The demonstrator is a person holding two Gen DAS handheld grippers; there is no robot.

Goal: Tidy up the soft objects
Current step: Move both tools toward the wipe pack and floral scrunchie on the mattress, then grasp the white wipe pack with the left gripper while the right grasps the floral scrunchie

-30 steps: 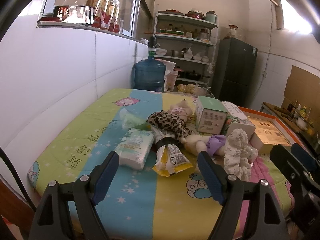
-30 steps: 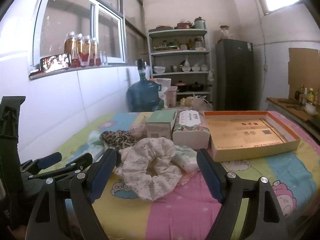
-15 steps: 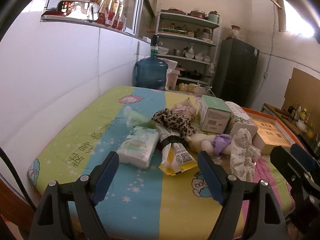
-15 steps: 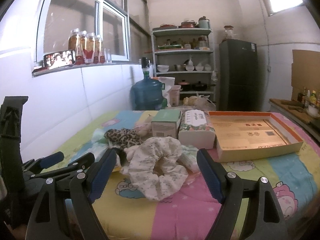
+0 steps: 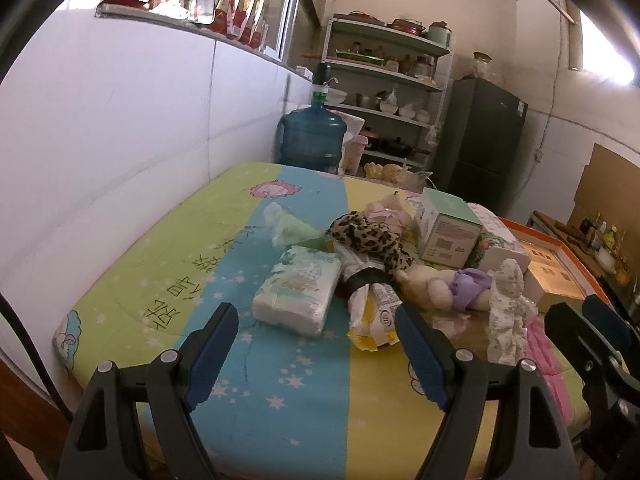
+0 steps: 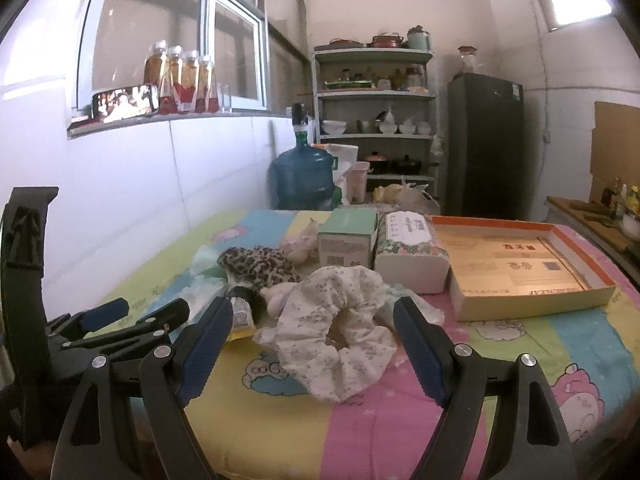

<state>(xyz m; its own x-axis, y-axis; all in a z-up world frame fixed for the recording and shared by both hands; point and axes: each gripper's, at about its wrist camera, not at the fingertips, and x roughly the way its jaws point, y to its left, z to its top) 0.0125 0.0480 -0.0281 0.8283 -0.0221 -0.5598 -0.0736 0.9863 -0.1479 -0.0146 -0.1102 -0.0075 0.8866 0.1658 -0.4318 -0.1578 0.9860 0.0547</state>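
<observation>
A pile of soft things lies mid-table. A white floral scrunchie (image 6: 336, 328) lies nearest my right gripper (image 6: 316, 344), which is open and empty just before it. It also shows in the left wrist view (image 5: 508, 312). A leopard-print scrunchie (image 5: 368, 240) (image 6: 256, 264), a cream plush doll in purple (image 5: 444, 288), a white tissue pack (image 5: 300, 292) and a yellow pouch (image 5: 372, 312) lie ahead of my left gripper (image 5: 316, 348), which is open and empty over the near table edge.
The table has a striped cartoon cloth (image 5: 200, 280). A green box (image 6: 348, 240), a floral tissue box (image 6: 408, 248) and an open orange-rimmed box (image 6: 520, 264) stand behind the pile. A water jug (image 6: 300, 176), shelves and a fridge stand beyond. The wall is on the left.
Both grippers have drawn back and up a little from the pile, so the objects look slightly farther. Nothing on the table has moved. Both stay open.
</observation>
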